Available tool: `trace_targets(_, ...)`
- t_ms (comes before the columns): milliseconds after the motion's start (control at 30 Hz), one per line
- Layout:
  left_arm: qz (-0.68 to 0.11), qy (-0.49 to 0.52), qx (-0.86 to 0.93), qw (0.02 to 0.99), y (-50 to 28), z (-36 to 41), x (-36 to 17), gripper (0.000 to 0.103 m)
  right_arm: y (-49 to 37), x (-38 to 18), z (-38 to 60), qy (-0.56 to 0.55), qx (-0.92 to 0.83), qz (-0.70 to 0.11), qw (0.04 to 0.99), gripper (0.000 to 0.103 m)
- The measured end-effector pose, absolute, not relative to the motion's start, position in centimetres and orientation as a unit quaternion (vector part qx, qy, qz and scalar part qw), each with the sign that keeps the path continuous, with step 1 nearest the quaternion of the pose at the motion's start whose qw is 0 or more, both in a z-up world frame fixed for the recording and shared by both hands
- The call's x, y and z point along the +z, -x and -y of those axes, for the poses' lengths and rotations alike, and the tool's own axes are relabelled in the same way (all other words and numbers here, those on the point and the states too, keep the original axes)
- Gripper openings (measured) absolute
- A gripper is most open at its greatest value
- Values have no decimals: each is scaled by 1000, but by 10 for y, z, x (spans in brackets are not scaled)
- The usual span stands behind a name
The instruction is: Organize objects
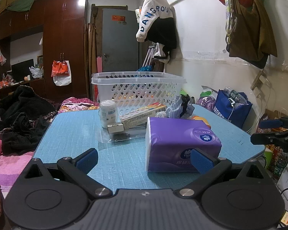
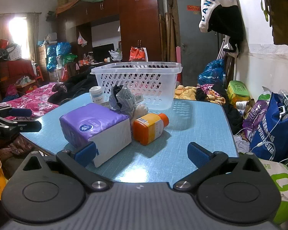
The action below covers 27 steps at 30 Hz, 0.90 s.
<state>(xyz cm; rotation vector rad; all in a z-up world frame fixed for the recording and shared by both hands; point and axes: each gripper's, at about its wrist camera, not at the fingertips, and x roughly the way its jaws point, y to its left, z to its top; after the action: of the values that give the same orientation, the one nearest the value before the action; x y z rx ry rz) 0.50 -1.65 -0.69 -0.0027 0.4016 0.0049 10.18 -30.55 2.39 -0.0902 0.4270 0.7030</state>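
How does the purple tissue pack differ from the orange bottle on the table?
The tissue pack is purple with a white end; the bottle is orange with a white label. The tissue pack is a soft block and clearly bigger; the bottle is round with a cap. The tissue pack lies nearer the left hand-held gripper; the bottle lies to its right. Both lie on the blue table, outside the basket.

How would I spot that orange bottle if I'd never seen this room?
Start at the blue table with the white basket at its far end. In front of the basket sits a purple tissue pack; the orange bottle lies on its side against the pack's white end. It is the only orange thing on the table, with an orange cap and a yellow label.
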Motion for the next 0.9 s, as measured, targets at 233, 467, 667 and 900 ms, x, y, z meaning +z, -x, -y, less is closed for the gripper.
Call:
trace_targets(233,-200,1,2,980,-5,17,-7,103,-102,23,305,45,342,-208,915,103)
trace_targets(467,-200,1,3,980,-5,17,-7,103,-102,22,305,46,343,-208,915,103)
trace_targets(667,-200,1,2,980,-5,17,-7,103,-102,23,305,46,342,-208,915,103)
trace_targets(900,-201,1,1,980,-5,18,-9,103,-103,22,304,47,342,-208,915,103)
